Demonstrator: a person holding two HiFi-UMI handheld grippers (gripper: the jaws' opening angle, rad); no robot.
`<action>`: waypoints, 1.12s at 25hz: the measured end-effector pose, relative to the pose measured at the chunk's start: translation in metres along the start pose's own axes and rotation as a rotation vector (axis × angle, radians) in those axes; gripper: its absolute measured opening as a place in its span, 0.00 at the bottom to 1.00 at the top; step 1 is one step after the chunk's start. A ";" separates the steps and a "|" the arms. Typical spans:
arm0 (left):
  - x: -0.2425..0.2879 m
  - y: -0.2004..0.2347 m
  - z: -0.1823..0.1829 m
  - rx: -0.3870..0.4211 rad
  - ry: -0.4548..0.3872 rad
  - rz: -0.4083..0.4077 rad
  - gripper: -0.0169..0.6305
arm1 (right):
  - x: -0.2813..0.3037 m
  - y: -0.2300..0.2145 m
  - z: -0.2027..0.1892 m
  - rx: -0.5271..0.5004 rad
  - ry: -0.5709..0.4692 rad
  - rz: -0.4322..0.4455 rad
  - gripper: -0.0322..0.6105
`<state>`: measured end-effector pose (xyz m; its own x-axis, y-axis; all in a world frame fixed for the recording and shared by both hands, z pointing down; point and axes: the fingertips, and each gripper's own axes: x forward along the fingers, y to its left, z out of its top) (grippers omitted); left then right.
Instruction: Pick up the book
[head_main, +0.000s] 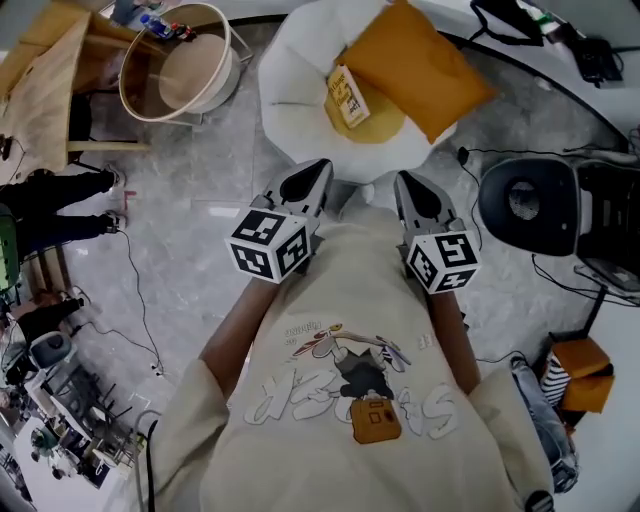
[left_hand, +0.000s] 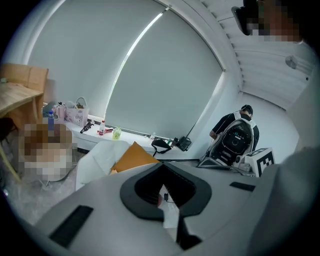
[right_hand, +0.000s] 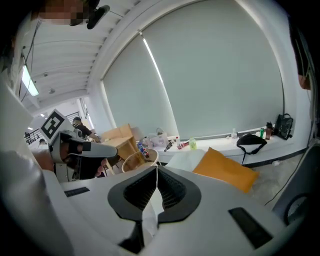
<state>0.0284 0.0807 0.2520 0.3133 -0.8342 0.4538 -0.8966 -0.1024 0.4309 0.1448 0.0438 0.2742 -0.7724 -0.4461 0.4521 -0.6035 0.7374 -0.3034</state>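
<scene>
Nothing legible on shirt (head_main: 340, 400) or book (head_main: 347, 95)

Book (head_main: 347, 95): yellow paper cover, smooth. Cushion (head_main: 420, 60): orange matt cloth. Seat (head_main: 290, 90): white smooth fabric. Floor (head_main: 200, 230): grey marbled stone, slight sheen. Table (head_main: 40, 100): pale bare wood.

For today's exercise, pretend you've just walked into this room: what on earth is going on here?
A person holds two grippers close to the chest. The left claw and the right claw are both shut, with nothing in them. Ahead of them the yellow book lies untouched on a white seat, beside an orange cushion. The pick-up has not begun.
</scene>
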 end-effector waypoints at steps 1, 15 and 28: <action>0.006 -0.003 -0.002 -0.003 0.000 0.005 0.04 | 0.002 -0.006 -0.003 -0.001 0.008 0.014 0.09; 0.043 0.003 0.015 0.016 0.038 0.052 0.04 | 0.036 -0.046 -0.002 0.038 0.035 0.043 0.09; 0.083 0.053 0.023 -0.012 0.134 0.022 0.04 | 0.098 -0.055 0.016 -0.007 0.129 0.022 0.09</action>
<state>-0.0003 -0.0059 0.2946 0.3337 -0.7563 0.5627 -0.8999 -0.0778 0.4292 0.0989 -0.0484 0.3212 -0.7535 -0.3612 0.5494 -0.5847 0.7502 -0.3087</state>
